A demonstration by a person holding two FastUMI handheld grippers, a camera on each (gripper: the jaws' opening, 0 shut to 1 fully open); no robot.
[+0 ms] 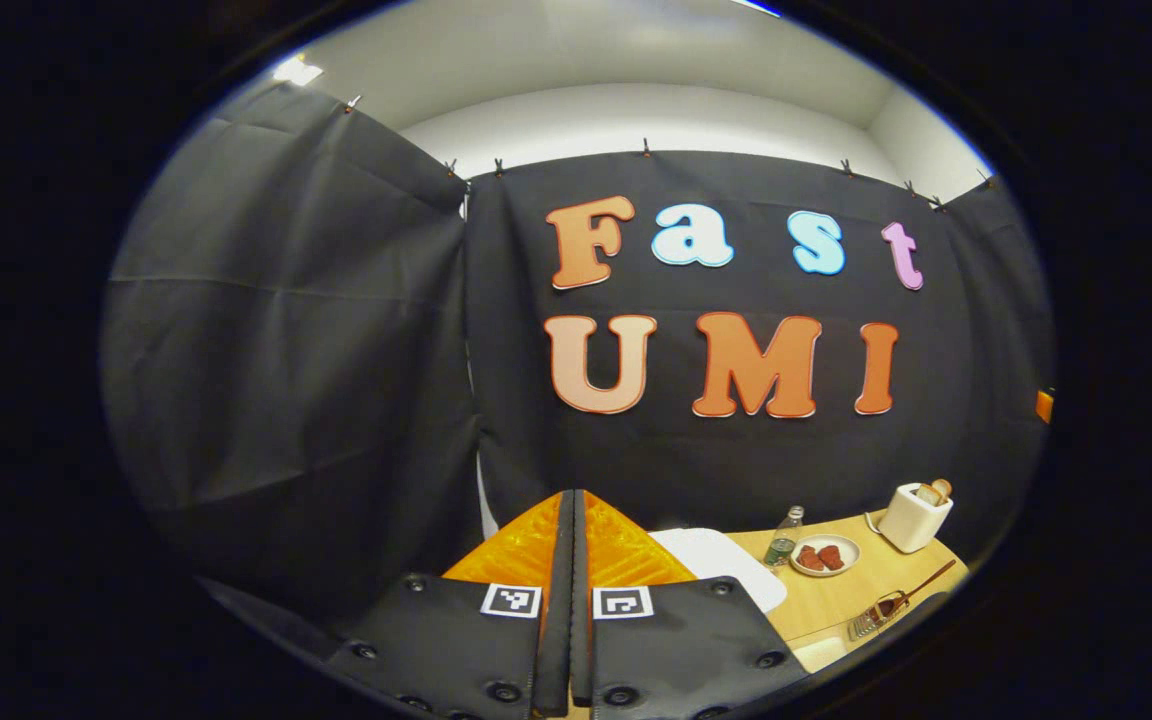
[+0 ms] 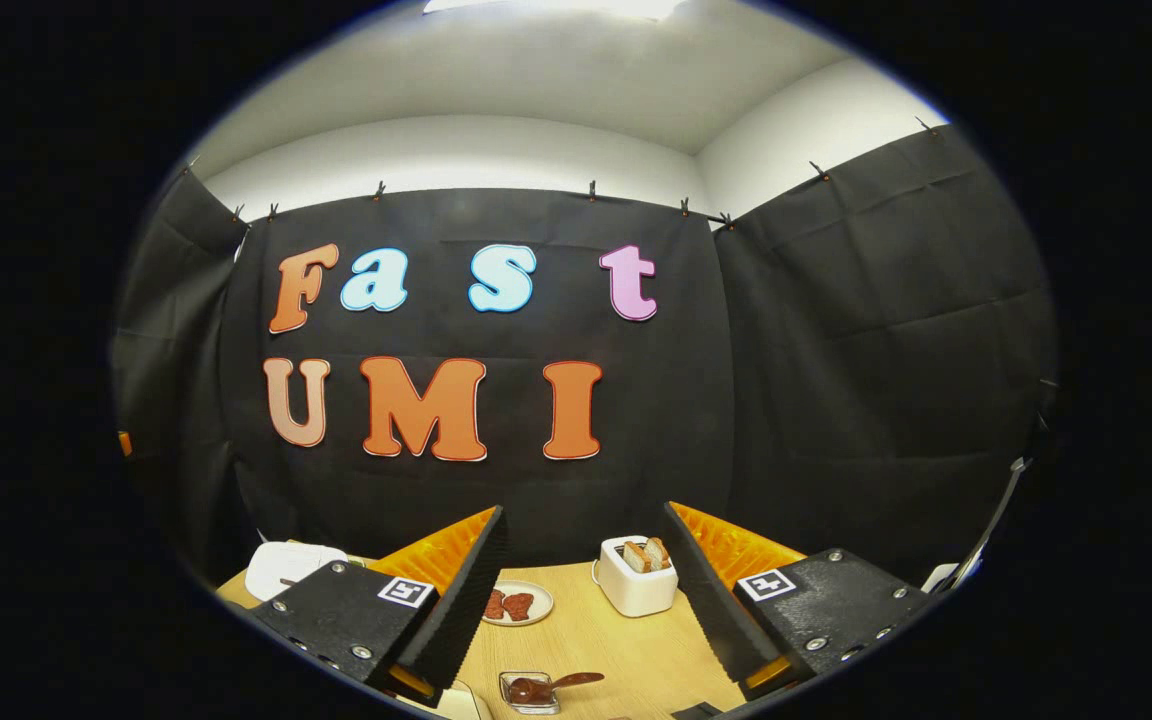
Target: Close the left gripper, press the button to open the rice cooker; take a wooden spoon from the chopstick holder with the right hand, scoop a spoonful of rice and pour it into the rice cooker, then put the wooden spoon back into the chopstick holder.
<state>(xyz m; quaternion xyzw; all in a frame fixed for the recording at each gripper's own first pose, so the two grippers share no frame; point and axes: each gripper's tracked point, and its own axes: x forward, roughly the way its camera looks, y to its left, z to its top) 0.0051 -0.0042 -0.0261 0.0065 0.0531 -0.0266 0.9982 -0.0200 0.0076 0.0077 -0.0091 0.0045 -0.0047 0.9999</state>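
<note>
In the left gripper view, the left gripper (image 1: 576, 560) is seen with its two fingers brought flat together and nothing held between them, so the closing called for at the start of the task is judged to be done. It is raised above the light wooden table (image 1: 836, 600) and aimed at the booth's black cloth wall. Just right of its fingers a smooth white rounded slab (image 1: 721, 565) is seen, which may be the lid of the white rice cooker, though that cannot be confirmed; no button can be made out and no open pot is seen, so the pressing is judged not yet done. Farther right a small clear glass bottle (image 1: 786, 540), a white plate of red pieces (image 1: 824, 556) and a white toaster with bread slices (image 1: 916, 515) are set along the far side, and a wire rack with a long wooden handle (image 1: 901, 595) lies nearer.

In the right gripper view, the right gripper (image 2: 581, 590) is held wide open and empty above the table. Between its fingers the plate (image 2: 514, 604) and toaster (image 2: 636, 580) are seen, and near the bottom a small clear dish holding a brown spoon-like piece (image 2: 536, 690). A white rounded object (image 2: 286, 565) sits at far left. The chopstick holder and the rice cannot be identified, so spoon, scooping, pouring and return are all judged to remain
</note>
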